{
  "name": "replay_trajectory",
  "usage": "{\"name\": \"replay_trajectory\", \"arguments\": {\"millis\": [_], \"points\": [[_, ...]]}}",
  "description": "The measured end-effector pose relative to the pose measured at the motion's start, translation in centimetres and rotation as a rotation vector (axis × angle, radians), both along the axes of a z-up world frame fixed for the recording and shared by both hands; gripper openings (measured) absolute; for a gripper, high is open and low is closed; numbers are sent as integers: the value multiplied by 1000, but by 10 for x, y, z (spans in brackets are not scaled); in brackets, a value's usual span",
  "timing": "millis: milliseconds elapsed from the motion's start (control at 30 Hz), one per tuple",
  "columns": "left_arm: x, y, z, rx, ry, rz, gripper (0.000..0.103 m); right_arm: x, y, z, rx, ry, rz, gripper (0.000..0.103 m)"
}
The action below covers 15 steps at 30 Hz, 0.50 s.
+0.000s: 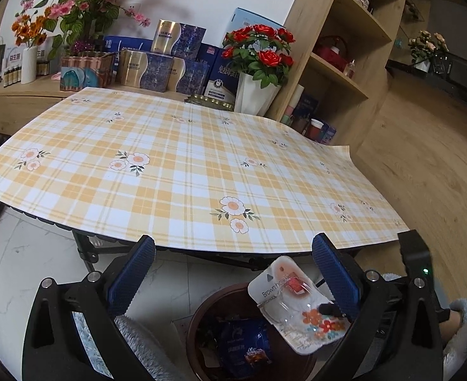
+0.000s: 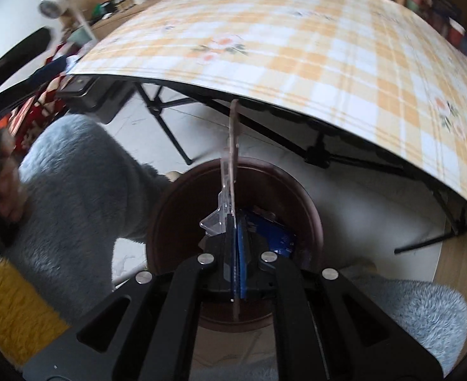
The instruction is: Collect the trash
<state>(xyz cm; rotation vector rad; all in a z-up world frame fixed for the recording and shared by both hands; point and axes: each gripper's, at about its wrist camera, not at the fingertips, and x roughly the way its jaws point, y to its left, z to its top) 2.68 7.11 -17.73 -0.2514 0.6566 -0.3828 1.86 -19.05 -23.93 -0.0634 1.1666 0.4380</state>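
A brown round bin point(image 2: 309, 222) is positioned on the floor beside the table point(image 1: 170, 165); a dark blue packet point(image 1: 243, 346) is contained in it. The right hand-held gripper point(image 2: 235, 247) is clamped on a blister-pack card point(image 1: 297, 301), held directly above the bin. The left hand-held gripper point(image 1: 233, 273) is spread apart, with nothing gripped.

hook blister card point(image 1: 297, 304) | edge-on, over bin | brown bin point(image 2: 233, 241) | holds blue packet point(image 1: 244, 343)
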Motion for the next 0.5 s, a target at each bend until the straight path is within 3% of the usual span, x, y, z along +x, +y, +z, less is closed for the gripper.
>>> {"name": "replay_trajectory", "arguments": {"millis": [500], "points": [[1,3,-2,-3,14,9,97,3,3,-7,-35,5,-31,7]]}}
